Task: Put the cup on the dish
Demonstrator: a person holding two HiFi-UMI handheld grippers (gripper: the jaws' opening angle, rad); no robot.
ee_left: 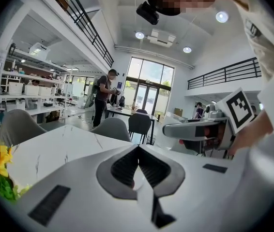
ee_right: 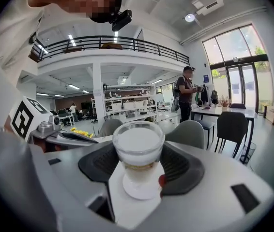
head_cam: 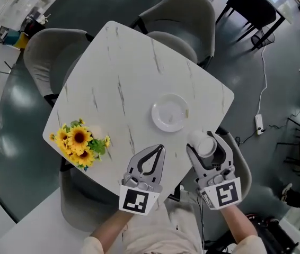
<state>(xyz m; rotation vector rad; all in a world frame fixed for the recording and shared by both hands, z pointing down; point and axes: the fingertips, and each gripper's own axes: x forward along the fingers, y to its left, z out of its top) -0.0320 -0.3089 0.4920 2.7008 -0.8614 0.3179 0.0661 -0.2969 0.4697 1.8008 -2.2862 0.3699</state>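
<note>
Your right gripper (head_cam: 208, 142) clasps the cup (head_cam: 202, 145); the dish (head_cam: 169, 112) ahead-left sits bare; your left gripper (head_cam: 161, 148) is clenched, empty.

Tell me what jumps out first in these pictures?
The bunch of yellow sunflowers at the left corner of the white marble-patterned table stands out most. Next, the right gripper clasps a small whitish glass cup by the table's near edge, close to the round white dish. The left gripper beside it is shut and empty.
</note>
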